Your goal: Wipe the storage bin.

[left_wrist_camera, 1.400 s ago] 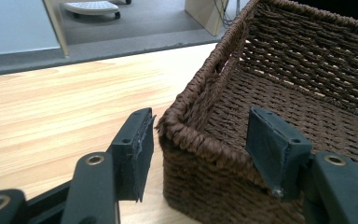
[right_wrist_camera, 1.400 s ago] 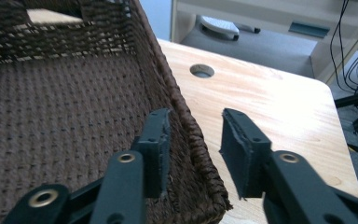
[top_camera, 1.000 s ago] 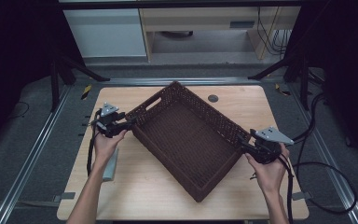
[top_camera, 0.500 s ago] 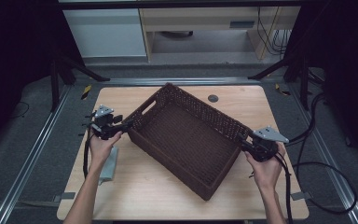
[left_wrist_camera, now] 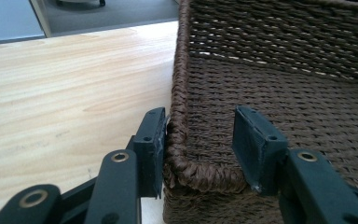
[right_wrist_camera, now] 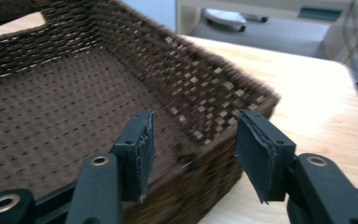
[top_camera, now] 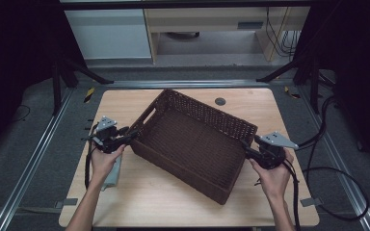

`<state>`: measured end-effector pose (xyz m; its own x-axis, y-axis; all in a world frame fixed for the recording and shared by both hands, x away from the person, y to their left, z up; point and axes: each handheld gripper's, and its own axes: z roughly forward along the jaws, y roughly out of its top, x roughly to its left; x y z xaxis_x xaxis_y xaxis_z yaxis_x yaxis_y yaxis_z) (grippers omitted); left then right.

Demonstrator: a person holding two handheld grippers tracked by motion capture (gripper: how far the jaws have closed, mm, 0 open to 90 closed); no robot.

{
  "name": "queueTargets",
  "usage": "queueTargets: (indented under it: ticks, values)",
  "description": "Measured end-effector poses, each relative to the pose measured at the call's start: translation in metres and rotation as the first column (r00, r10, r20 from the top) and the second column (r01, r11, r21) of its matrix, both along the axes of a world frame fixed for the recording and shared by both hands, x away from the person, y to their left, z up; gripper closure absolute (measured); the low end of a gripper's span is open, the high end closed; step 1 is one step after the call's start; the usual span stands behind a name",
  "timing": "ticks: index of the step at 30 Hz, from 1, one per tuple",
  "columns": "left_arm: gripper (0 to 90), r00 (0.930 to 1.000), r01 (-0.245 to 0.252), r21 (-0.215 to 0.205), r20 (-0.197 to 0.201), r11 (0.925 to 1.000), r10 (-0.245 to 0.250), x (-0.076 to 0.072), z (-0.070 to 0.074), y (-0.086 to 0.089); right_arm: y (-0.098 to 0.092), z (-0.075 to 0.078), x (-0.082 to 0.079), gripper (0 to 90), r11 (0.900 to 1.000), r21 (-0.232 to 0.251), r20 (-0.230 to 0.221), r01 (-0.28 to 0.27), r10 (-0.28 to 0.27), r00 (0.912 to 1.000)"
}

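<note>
**Both hand-held grippers straddled the basket's corners**

The brown woven basket (top_camera: pixel 192 144) sat askew in the middle of the wooden surface (top_camera: pixel 139 202). The left hand-held gripper (top_camera: pixel 127 138) had just been closing; its jaws stood spread astride the basket's near left corner, the outer pad (left_wrist_camera: pixel 153 149) touching the rim, the inner one clear. The right hand-held gripper (top_camera: pixel 246 148) had just been opening, its jaws spread astride the right corner, neither pad pressing.

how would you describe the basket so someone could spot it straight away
On the light wooden table, look at the middle, where a large rectangular basket sits turned at an angle. It is dark brown woven wicker, empty, with a handle slot in its end wall. It lies between the left tool and the right tool.
</note>
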<state>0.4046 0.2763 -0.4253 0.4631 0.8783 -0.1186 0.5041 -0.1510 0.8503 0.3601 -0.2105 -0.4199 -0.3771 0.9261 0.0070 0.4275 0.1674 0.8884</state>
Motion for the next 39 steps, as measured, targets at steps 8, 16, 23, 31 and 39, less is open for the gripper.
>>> queueTargets:
  ticks: [8, 16, 23, 31, 39]
  values:
    - [52.1, 0.9998, 0.020, 0.011, 0.009, 0.9997, -0.020, -0.020, 0.002, 0.000, 0.005, -0.006, -0.003, 57.7, 0.999, -0.042, -0.011, -0.022, 0.022, 0.9997]
    - [61.9, 0.9999, 0.011, 0.023, 0.008, 0.9997, -0.012, -0.012, 0.003, 0.002, 0.003, -0.010, 0.011, 61.9, 0.999, -0.044, 0.016, 0.010, -0.009, 0.9998]
    - [71.5, 0.9993, 0.034, 0.016, -0.018, 0.9993, -0.034, -0.020, -0.006, 0.000, 0.000, -0.004, 0.011, 55.1, 0.999, -0.029, 0.007, 0.019, -0.019, 0.9998]
    - [69.3, 0.9994, 0.027, 0.022, -0.021, 0.9994, -0.027, -0.035, -0.006, -0.003, -0.001, 0.001, -0.003, 52.8, 0.999, 0.018, -0.013, -0.035, 0.035, 0.9993]
    - [64.8, 0.9993, 0.037, 0.014, 0.004, 0.9992, -0.037, -0.057, -0.007, -0.006, 0.001, -0.006, -0.005, 63.6, 0.999, -0.023, -0.045, -0.048, 0.047, 0.9979]
